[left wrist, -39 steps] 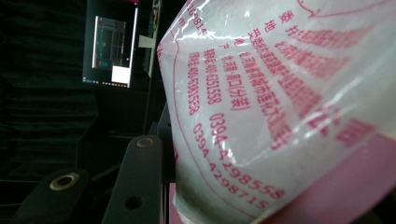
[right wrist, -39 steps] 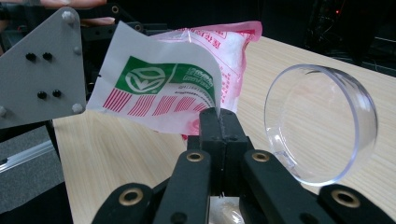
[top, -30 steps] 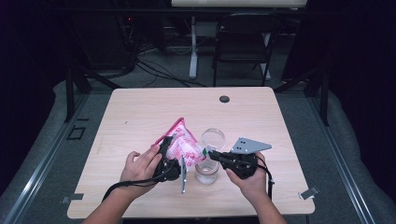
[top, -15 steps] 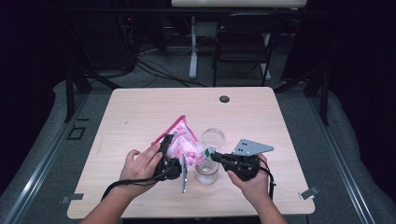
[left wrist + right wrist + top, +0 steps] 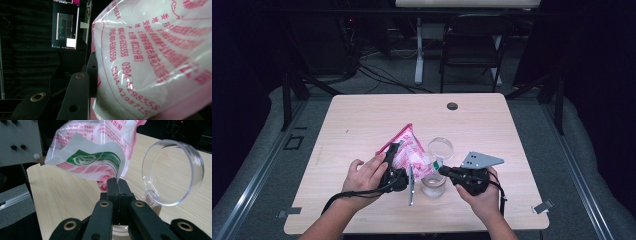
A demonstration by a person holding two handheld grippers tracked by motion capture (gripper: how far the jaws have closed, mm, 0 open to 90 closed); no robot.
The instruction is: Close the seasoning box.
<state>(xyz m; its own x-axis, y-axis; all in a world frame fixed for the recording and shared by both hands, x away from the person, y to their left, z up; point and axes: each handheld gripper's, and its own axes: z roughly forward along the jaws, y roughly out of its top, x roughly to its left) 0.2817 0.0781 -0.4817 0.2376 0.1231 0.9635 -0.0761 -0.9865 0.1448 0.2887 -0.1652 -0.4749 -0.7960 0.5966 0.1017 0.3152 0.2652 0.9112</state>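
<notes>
Holding the soft pink bag (image 5: 409, 152) tilted over the open glass jar (image 5: 433, 184), the left gripper (image 5: 393, 170) clamps its bulging body while the right gripper (image 5: 117, 182) pinches the torn corner shut (thin, slippery film, best gripped at the seams).

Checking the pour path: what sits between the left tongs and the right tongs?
High view: the pink-printed bag spans the gap, gripped by left tongs and right tongs, over the open glass jar.
</notes>
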